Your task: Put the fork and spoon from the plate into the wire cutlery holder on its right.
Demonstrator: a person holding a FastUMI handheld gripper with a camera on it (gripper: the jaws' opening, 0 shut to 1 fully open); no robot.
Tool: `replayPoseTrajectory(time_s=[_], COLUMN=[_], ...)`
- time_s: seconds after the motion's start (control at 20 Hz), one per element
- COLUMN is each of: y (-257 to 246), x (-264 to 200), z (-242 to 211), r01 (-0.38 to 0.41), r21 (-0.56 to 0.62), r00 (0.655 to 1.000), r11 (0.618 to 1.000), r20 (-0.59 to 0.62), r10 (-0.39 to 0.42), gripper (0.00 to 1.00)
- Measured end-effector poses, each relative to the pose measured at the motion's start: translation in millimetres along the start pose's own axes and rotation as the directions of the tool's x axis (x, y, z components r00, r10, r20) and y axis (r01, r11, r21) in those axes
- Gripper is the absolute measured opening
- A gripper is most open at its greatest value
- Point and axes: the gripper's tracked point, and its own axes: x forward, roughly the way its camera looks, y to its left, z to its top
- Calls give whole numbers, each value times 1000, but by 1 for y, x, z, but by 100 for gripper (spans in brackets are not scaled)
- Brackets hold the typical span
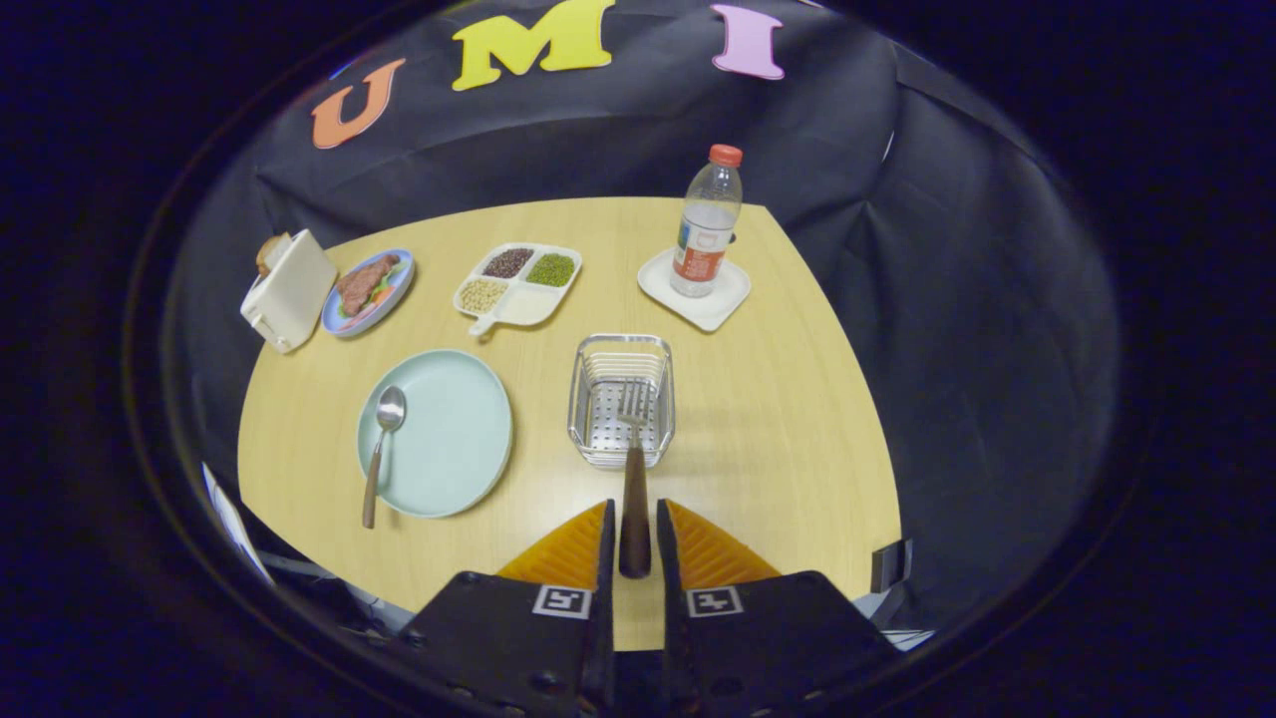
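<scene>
- Main risk: fork (633, 469) sat gripped by the far end of its dark handle only, tines pointing ahead over the wire cutlery holder (621, 399). Long lever, small grip area; it could pivot or slip between the pads if the hand tilted or jolted.
- Risk two: tines looked to be over or just inside the holder's near rim, height above the basket floor unclear. Releasing there could leave the fork hung on the rim, or it could tip out toward the gripper (634, 538) onto the table (788, 449).
- Risk three: holder is light wire; a fork pushed against its wall could shove it toward the bottle (706, 224) on its white tray (720, 302). Judged unlikely, they stood well apart.
- Risk four: spoon (380, 449) lay on the pale plate (464, 439), handle overhanging the near rim onto the table. Not yet moved; a flat spoon on a smooth plate is awkward to pinch and might slide.
- Tongs: fingers nearly together, both pressing on the fork handle, one each side. Narrow gap, filled by the handle. Nothing else touched.
- Task things: fork in the grip over the holder; spoon on the plate, left of the holder; holder just ahead of the fingers.
- Divided snack dish (518, 282) and food plate (371, 289) sat beyond, not involved.
</scene>
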Motion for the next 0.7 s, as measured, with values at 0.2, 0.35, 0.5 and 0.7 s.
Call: replayPoseTrajectory(time_s=[0.2,0.35,0.5,0.7], y=[2,7,15,43], x=[-5,-12,-25,-45], z=[12,23,36,45], r01=[4,-1,22,4], r21=[8,-6,-74,-103], r00=[999,996,986,977], r11=[1000,1000,997,995], r20=[38,88,166,213], r10=[-4,1,-9,19], gripper=[53,71,81,91])
